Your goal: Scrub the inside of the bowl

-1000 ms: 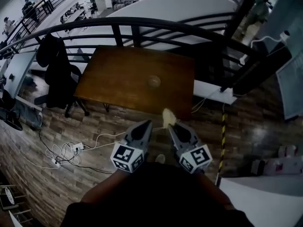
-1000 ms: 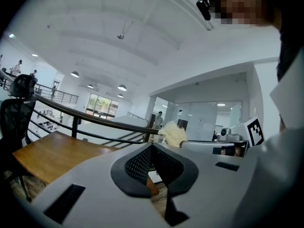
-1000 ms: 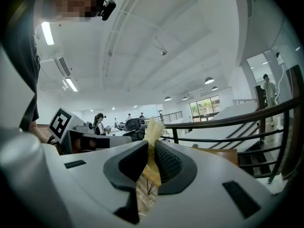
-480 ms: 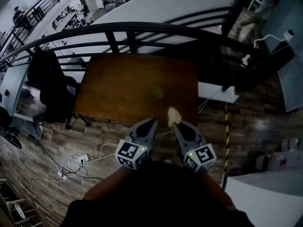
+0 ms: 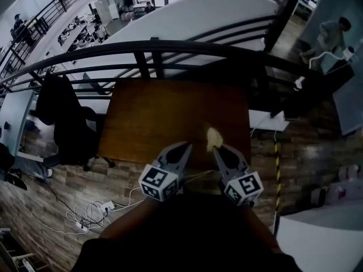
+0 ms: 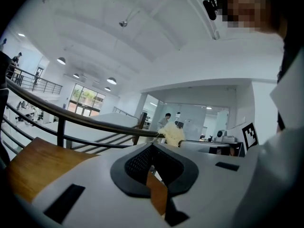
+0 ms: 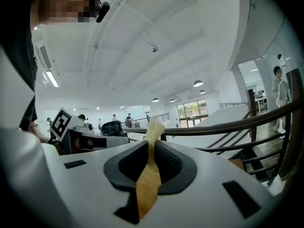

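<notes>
While the left hand-held gripper (image 5: 182, 149) is closed empty, the right (image 5: 220, 152) pinches a sponge (image 5: 213, 137).

Worktop (image 5: 164, 118): brown wood, slight sheen. Railing (image 5: 170, 47): black matt metal. Floor (image 5: 57, 180): rough wood planks. Scrub pad (image 5: 213, 137): pale, coarse, fibrous. Left claw (image 5: 182, 147), right claw (image 5: 218, 151): smooth matt plastic.
</notes>
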